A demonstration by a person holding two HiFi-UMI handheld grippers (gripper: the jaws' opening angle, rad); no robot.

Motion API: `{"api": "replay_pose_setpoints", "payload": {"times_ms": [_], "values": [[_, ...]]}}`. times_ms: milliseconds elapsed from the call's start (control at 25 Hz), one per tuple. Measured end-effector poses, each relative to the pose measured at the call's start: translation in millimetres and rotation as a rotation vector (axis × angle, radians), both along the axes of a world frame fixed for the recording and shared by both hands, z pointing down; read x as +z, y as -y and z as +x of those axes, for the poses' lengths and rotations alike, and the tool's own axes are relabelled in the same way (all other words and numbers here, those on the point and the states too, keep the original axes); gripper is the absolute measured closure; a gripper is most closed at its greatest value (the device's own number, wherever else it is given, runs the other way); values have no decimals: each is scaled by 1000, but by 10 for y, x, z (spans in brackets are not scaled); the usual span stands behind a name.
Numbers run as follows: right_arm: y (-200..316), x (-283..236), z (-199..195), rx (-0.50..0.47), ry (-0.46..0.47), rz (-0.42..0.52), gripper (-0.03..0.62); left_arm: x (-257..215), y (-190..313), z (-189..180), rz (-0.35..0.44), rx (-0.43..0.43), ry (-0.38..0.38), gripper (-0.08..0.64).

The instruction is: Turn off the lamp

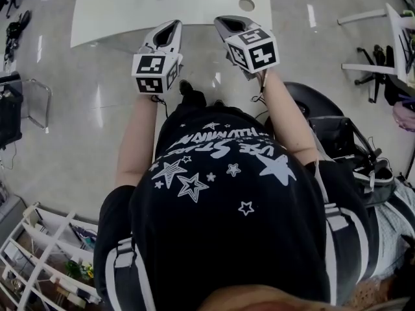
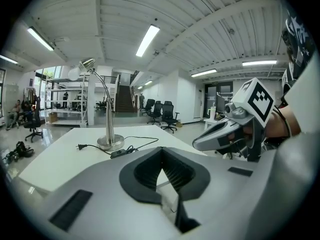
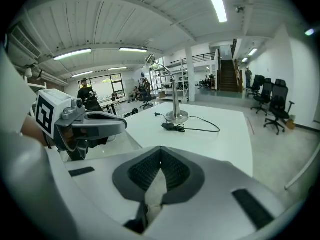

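A silver desk lamp (image 2: 110, 142) with a thin curved neck stands at the far side of the white table (image 1: 117, 11). Its black cord runs past an inline switch (image 2: 119, 153) to a loose plug (image 2: 80, 146). The right gripper view shows the lamp base (image 3: 177, 116) and the switch (image 3: 170, 126) as well. My left gripper (image 1: 170, 26) and right gripper (image 1: 224, 21) hover side by side over the table's near edge, well short of the lamp. Both are shut, with nothing between their jaws. I cannot tell whether the lamp is lit.
A round cable hole (image 1: 246, 4) sits in the table near the right gripper. A black chair (image 1: 337, 135) stands close at my right, with more office chairs (image 1: 382, 76) further right. A white rack (image 1: 39, 258) stands at the lower left. Glossy floor surrounds the table.
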State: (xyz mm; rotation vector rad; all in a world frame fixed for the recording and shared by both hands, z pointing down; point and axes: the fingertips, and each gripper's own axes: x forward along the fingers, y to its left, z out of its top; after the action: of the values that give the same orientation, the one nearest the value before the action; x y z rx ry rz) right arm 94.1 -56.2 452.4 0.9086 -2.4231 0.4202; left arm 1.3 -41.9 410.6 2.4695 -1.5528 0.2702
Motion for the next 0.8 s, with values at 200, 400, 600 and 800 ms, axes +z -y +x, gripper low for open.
{"api": "replay_pose_setpoints", "payload": {"times_ms": [200, 400, 600, 800], "values": [[-146, -23, 143, -10, -9, 0, 586, -64, -164, 127, 17, -20, -5, 549], [-327, -55, 217, -29, -16, 14, 586, -97, -365, 204, 25, -34, -9, 549], [-483, -18, 270, -47, -14, 14, 586, -112, -523, 263, 38, -53, -6, 549], [-610, -50, 218, -64, -7, 24, 586, -151, -677, 236, 49, -68, -7, 549]]}}
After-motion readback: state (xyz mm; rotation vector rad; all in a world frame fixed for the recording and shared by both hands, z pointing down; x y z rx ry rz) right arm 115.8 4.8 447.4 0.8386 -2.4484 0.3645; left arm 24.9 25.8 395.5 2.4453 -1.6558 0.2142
